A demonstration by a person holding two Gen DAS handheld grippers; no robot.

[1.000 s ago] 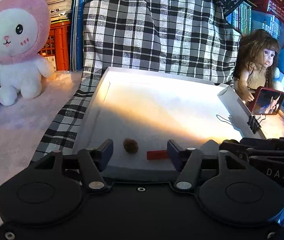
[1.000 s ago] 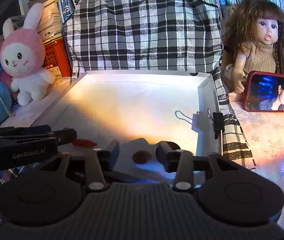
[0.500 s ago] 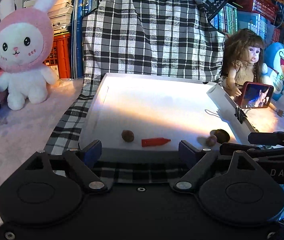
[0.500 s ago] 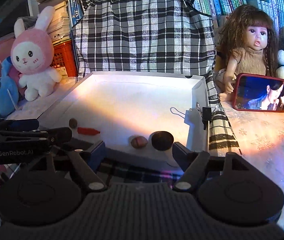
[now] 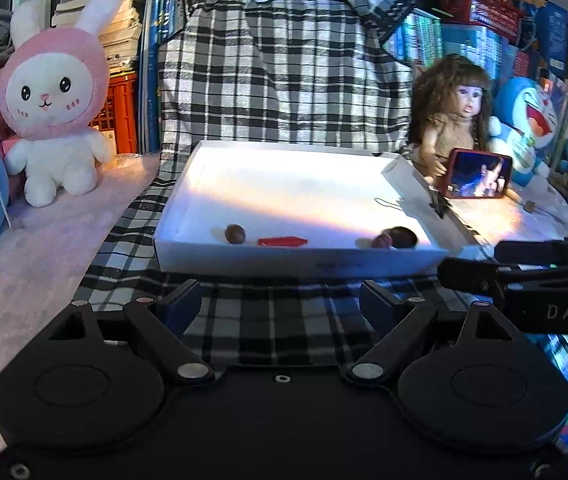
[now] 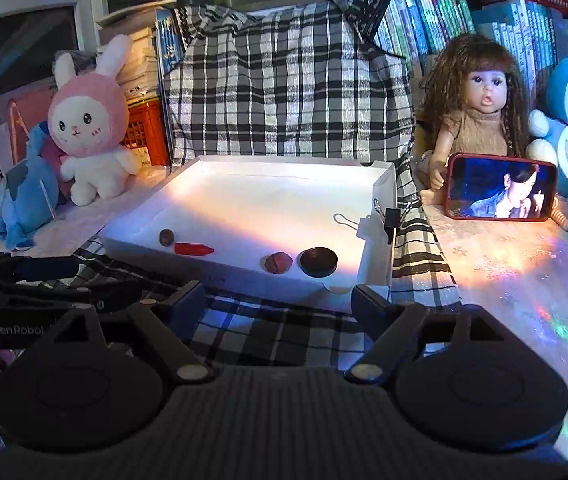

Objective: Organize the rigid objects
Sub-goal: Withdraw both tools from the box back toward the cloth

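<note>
A checked cloth (image 5: 268, 320) is being spread over the desk under the white tray (image 5: 300, 262). In the left view, the left hand-held gripper (image 5: 280, 306) is being held spread wide and empty before the tray, where a brown nut (image 5: 235, 234) and red piece (image 5: 282, 241) are lying. In the right view, the right hand-held gripper (image 6: 278, 300) is likewise being held spread and empty, with a reddish stone (image 6: 278, 262) and black disc (image 6: 318, 262) lying just beside each other near the tray's front wall.

The left gripper (image 5: 280, 304) and right gripper (image 6: 278, 300) hover side by side at the near edge, level, jaws spread wide, holding nothing.
</note>
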